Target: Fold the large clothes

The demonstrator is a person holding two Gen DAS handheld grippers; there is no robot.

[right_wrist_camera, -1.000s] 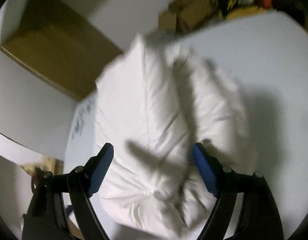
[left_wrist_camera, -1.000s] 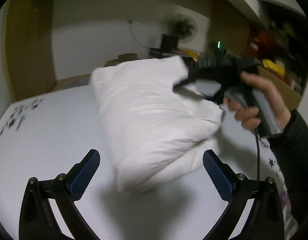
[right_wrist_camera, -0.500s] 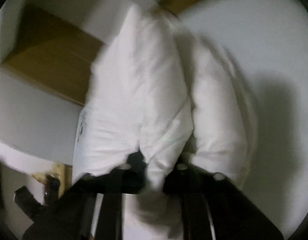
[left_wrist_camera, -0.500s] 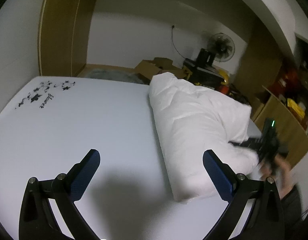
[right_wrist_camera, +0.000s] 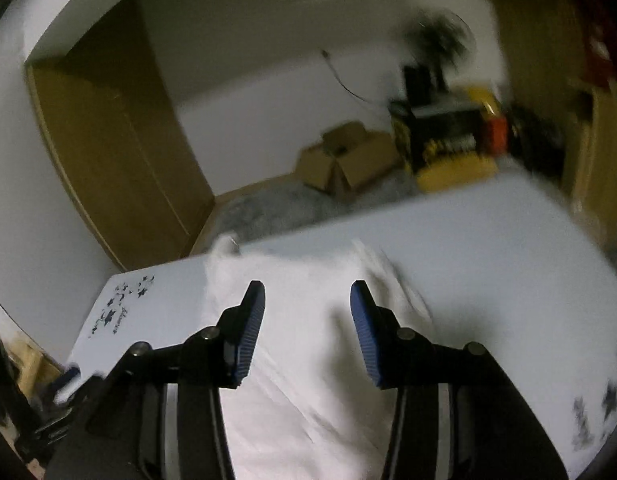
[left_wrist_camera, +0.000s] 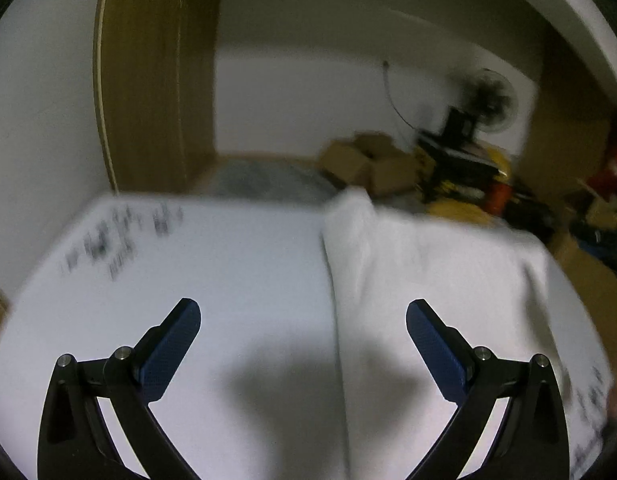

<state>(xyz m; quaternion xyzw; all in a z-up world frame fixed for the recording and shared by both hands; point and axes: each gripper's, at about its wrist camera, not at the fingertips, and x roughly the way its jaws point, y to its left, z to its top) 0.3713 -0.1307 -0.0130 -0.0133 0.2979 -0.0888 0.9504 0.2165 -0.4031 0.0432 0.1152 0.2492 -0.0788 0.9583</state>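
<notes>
Both grippers, left (left_wrist_camera: 302, 344) and right (right_wrist_camera: 307, 328), agape, empty; folded white garment (right_wrist_camera: 308, 360) beneath right.

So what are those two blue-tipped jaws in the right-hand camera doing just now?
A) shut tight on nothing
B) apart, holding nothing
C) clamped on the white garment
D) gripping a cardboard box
B: the right gripper has its jaws apart, with the white garment lying on the bed beneath them, unpinched.

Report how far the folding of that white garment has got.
Done: the white padded garment lies folded into a compact bundle on the white surface. In hand: nothing; the left gripper and right gripper are both open above it. Left: perhaps a final tidy; blur hides the edges.
</notes>
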